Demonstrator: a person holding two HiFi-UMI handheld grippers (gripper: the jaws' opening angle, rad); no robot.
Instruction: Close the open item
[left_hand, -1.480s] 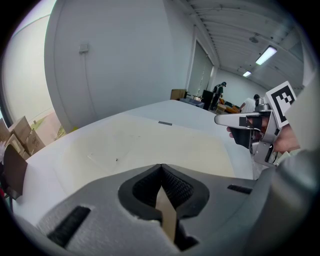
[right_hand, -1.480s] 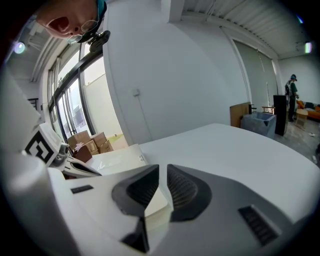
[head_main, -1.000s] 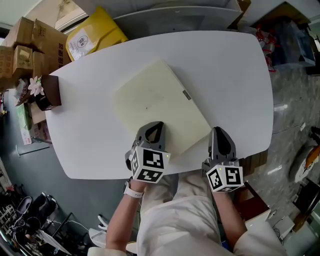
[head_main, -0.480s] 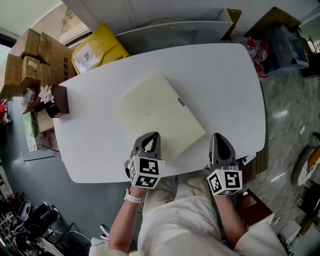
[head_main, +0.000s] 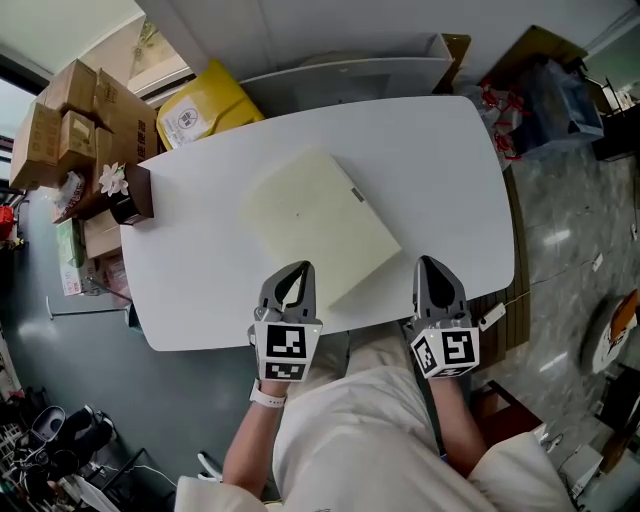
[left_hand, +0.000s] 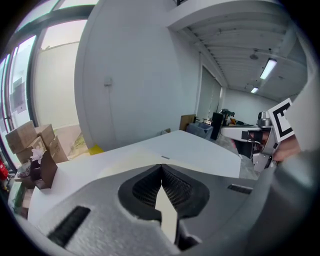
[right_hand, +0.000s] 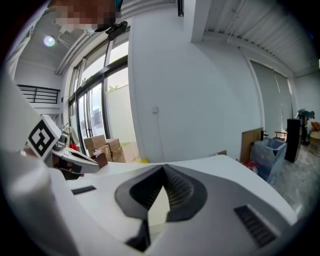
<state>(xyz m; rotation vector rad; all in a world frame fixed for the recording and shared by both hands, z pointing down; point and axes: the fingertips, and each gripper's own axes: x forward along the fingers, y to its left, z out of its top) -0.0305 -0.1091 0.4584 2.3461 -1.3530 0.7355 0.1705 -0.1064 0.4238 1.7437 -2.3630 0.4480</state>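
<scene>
So the table is a white one with rounded corners and a plain, smooth top. A flat cream folder is laid on it, roughly in the middle and a bit toward the near edge, turned at an angle so that one corner is pointed at the near edge. It's shut flat against the top, and a small grey tab can be seen on its far right side. A small brown box is parked right at the left edge, well apart from the folder, and a white flower is stuck at its outer side. Whether the box is fully on the top can't quite be told.
</scene>
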